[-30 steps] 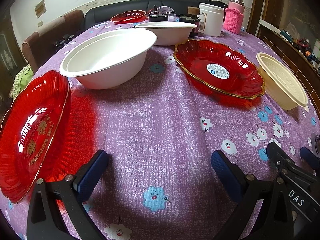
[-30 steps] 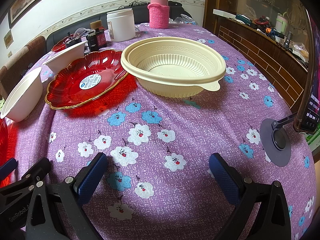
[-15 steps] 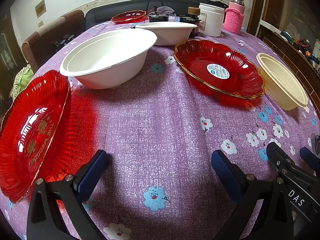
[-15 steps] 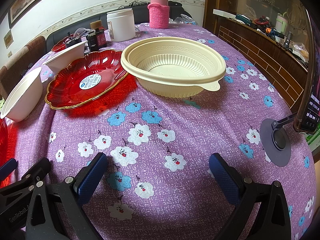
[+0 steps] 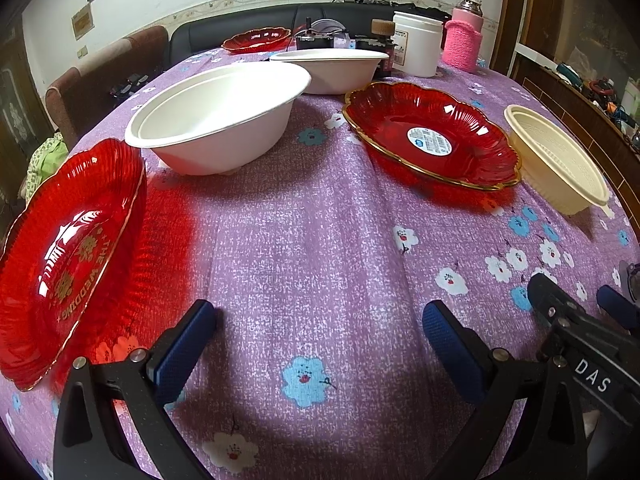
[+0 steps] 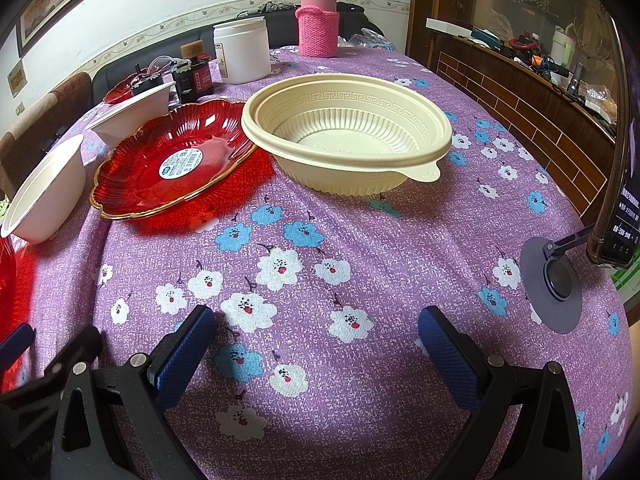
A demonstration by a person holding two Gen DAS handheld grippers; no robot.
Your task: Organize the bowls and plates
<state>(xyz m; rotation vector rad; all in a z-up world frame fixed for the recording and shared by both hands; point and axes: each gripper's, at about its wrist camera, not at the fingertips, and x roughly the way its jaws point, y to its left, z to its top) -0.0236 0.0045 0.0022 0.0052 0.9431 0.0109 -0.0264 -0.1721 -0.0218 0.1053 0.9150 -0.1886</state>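
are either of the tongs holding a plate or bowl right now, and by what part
Nothing is held. The left tongs and the right tongs are both open over bare tablecloth, with no plate or bowl between their pads.

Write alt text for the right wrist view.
Open right gripper hovers over a purple floral tablecloth, holding nothing. Ahead sits a cream plastic bowl, with a red gold-rimmed plate to its left.
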